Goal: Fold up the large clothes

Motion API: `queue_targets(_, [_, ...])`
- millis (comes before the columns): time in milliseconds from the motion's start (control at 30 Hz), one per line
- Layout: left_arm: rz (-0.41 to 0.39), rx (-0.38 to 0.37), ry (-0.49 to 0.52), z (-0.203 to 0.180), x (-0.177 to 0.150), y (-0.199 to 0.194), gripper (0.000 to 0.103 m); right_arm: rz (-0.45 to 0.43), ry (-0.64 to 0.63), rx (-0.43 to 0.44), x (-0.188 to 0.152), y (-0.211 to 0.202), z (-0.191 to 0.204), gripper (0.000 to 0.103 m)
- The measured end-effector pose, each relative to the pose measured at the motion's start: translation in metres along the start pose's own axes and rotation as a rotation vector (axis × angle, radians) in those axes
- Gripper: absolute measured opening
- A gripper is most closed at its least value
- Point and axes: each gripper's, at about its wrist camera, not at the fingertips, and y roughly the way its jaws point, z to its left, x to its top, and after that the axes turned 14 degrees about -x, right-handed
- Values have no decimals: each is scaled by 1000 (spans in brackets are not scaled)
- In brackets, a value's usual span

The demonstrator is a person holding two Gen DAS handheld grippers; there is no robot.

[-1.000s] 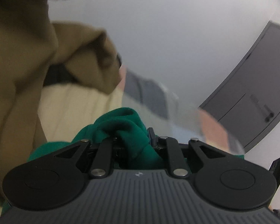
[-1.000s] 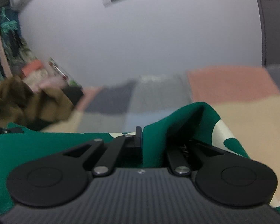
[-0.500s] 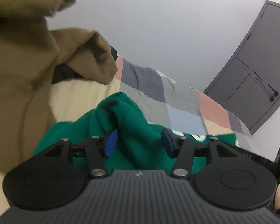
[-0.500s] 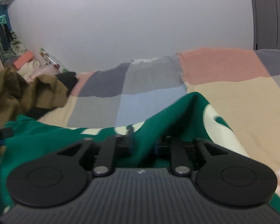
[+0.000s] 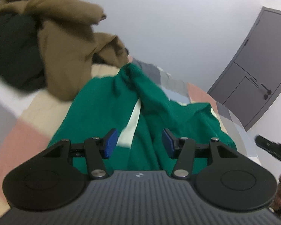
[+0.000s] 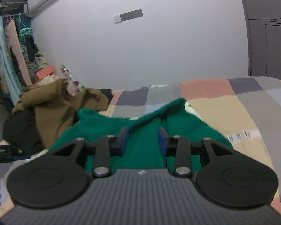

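Both the left claw (image 5: pixel 139 140) and the right claw (image 6: pixel 143 140) stand apart, gripping nothing, over the green sweater (image 6: pixel 146 129) lying rumpled on the patchwork bed (image 6: pixel 224 101). Its ridges may crease the fold; beyond, the brown garment (image 5: pixel 69 56) could snag.

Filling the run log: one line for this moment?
left claw: open | right claw: open | green garment: lying on patchwork bed | brown garment: beside
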Motion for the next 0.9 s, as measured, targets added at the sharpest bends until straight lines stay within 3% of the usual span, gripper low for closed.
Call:
queue_targets(133, [-1, 42, -24, 3, -35, -25, 58, 31, 24, 7, -36, -49, -8, 37])
queue_targets(367, [-13, 98, -128, 30, -70, -40, 60, 109, -7, -2, -104, -88, -15, 39])
queue_targets(433, [19, 110, -161, 39, -73, -35, 60, 144, -16, -31, -116, -88, -16, 53])
queue_targets(467, [31, 119, -171, 43, -75, -32, 60, 147, -15, -45, -120, -87, -18, 65])
queue_targets(500, [37, 138, -175, 46, -75, -29, 60, 145, -12, -58, -126, -90, -19, 70])
queue_targets(767, [-24, 283, -142, 63, -78, -25, 64, 205, 28, -256, -138, -60, -43, 70])
queue_targets(900, [-31, 365, -163, 74, -75, -24, 71, 285, 70, -233, -147, -43, -49, 73])
